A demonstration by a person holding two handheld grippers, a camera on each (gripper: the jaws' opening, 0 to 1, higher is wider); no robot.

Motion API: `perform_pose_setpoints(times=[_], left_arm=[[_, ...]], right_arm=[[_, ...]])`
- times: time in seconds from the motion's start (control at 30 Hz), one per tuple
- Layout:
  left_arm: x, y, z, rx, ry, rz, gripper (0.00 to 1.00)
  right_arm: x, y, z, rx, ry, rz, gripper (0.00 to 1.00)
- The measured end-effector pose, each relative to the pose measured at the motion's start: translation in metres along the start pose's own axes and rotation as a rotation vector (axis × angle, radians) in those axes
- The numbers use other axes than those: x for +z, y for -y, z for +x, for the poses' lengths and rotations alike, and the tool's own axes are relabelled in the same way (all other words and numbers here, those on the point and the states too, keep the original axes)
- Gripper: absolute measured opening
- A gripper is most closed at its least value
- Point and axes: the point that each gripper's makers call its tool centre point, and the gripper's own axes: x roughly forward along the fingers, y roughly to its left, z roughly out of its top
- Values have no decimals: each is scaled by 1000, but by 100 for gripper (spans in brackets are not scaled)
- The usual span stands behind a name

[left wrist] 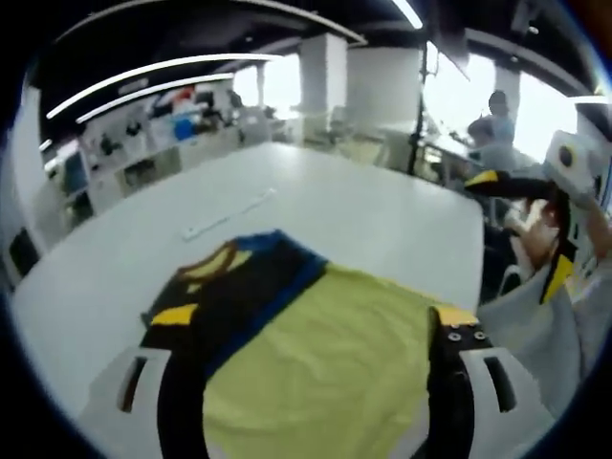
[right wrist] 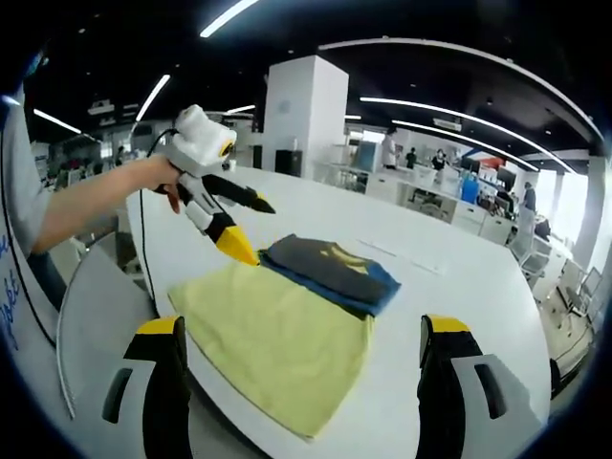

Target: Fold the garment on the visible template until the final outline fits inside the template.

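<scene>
A dark garment [left wrist: 239, 287] [right wrist: 330, 268] with a blue edge and a yellow print lies folded into a small stack. It rests on the far end of a yellow-green template sheet [left wrist: 335, 363] [right wrist: 277, 339] spread on the white table. My left gripper [left wrist: 316, 320] is open, its jaws wide apart over the near part of the sheet. In the right gripper view it [right wrist: 256, 229] is held by a hand just above the sheet's far left corner. My right gripper [right wrist: 301, 330] is open above the sheet's near edge and holds nothing. It also shows raised beside the table [left wrist: 521, 229].
The white table [left wrist: 382, 210] [right wrist: 459, 277] has bare room beyond the garment, with a thin white strip [left wrist: 229, 215] lying there. The table's rounded edge runs close under my right gripper. Desks, shelves and people stand in the background.
</scene>
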Motion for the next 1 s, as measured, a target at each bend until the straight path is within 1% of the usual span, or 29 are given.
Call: perform_pose_setpoints(times=[0.17,0.23,0.3,0.4,0.43,0.53,0.63,0.87,1.0], left_arm=[[-3,-5,-7,3,5,-5,96],[-2,-8,-10,12,15,-3,99],[0,-8,-14,12,20,1,99],[5,-8,-21,4,55,0,99],[6,-9,-22,6,58,-2,99],[4,-11,-27,12,58,5,99],[-1,-12,-30,5,55,5,99],[-8,-16,-42,12,57,2,100],[-10,-20,-49,26,65,-3,100]], right_arm=[[6,-1,6,-1,9,-5,100],[7,-1,8,-2,9,-6,100],[7,-1,9,-3,9,-7,100],[9,0,11,-10,11,-6,100],[10,0,12,-13,13,-5,100],[13,2,13,-20,20,-1,100],[14,0,15,-21,17,-7,100],[17,0,18,-25,12,-15,100],[18,0,20,-29,10,-18,100]])
